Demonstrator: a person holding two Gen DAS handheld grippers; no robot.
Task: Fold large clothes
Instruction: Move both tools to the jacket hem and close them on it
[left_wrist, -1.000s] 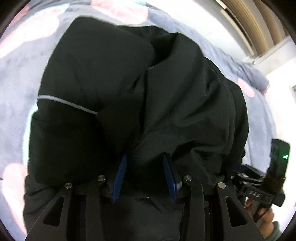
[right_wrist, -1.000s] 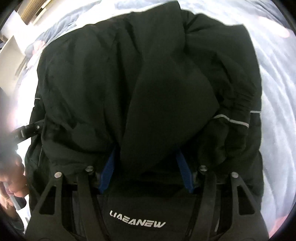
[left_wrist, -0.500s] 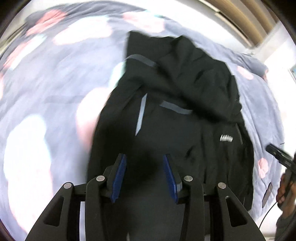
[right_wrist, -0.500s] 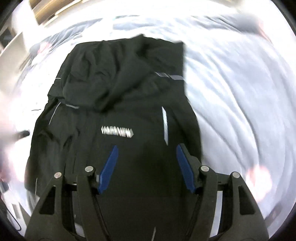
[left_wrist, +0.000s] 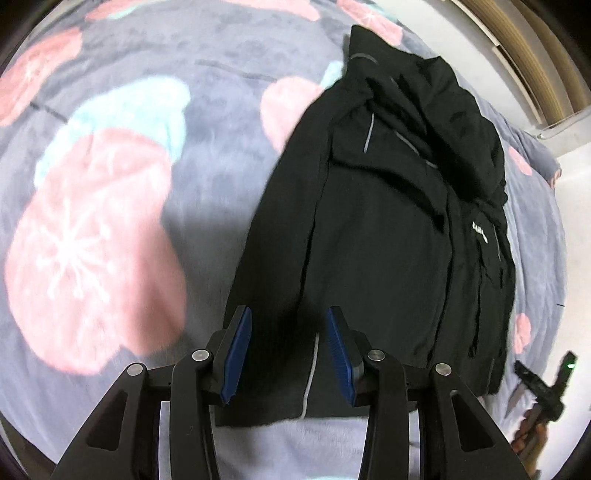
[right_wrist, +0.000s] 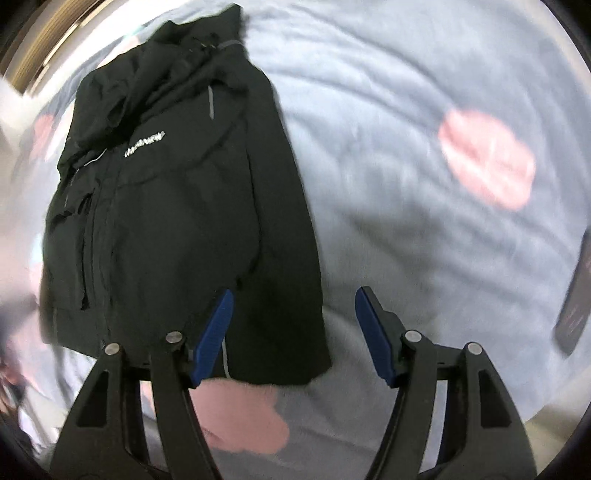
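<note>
A black jacket (left_wrist: 388, 229) with grey reflective strips and a white chest logo lies folded lengthwise on the bed, hood bunched at the far end. It also shows in the right wrist view (right_wrist: 177, 206). My left gripper (left_wrist: 288, 347) is open and empty above the jacket's near hem. My right gripper (right_wrist: 293, 325) is open and empty, above the jacket's near right corner and the blanket. The right gripper (left_wrist: 543, 391) shows at the lower right of the left wrist view.
The jacket rests on a grey-blue fleece blanket (left_wrist: 129, 184) with pink and teal round patterns, also in the right wrist view (right_wrist: 424, 166). A dark phone (right_wrist: 576, 295) lies on the blanket at the right. A wooden frame (left_wrist: 535, 55) runs along the far side.
Both grippers have let go of the jacket and pulled back up. The jacket now lies flat, folded lengthwise. The right gripper has swung to the right.
</note>
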